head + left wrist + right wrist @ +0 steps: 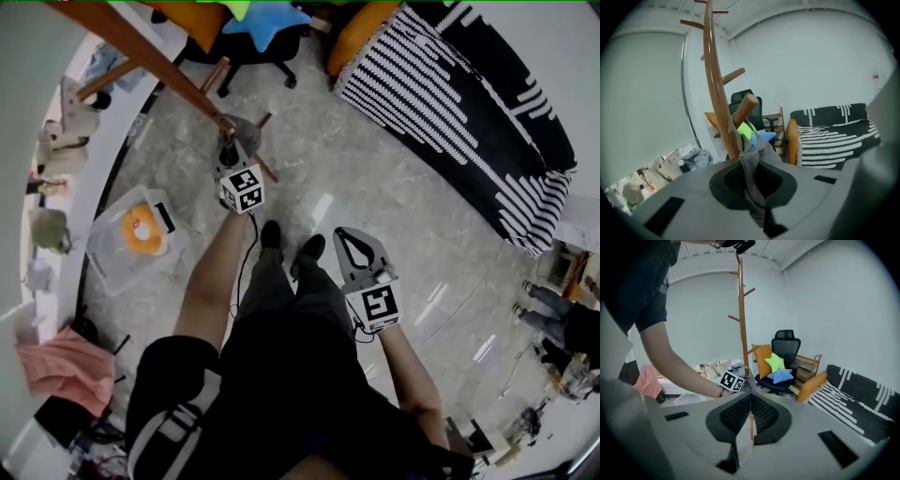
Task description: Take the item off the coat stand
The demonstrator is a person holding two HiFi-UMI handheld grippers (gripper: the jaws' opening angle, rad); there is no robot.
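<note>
A wooden coat stand (715, 79) rises just ahead in the left gripper view. A grey cloth item (752, 154) hangs from one of its lower pegs (744, 107). My left gripper (753, 180) is shut on this cloth, which runs down between the two pads. From the head view the left gripper (231, 155) is held against the grey cloth (242, 131) at the stand's pole (150, 56). My right gripper (354, 246) hangs lower at the right, shut with nothing in it. In the right gripper view the gripper (750, 404) points toward the stand (740, 310).
A clear plastic box (120, 258) with an orange thing stands on the floor at left. A sofa with a black-and-white striped throw (459, 122) fills the upper right. An office chair (783, 366) with green and blue cushions stands behind the stand. Pink cloth (61, 370) lies lower left.
</note>
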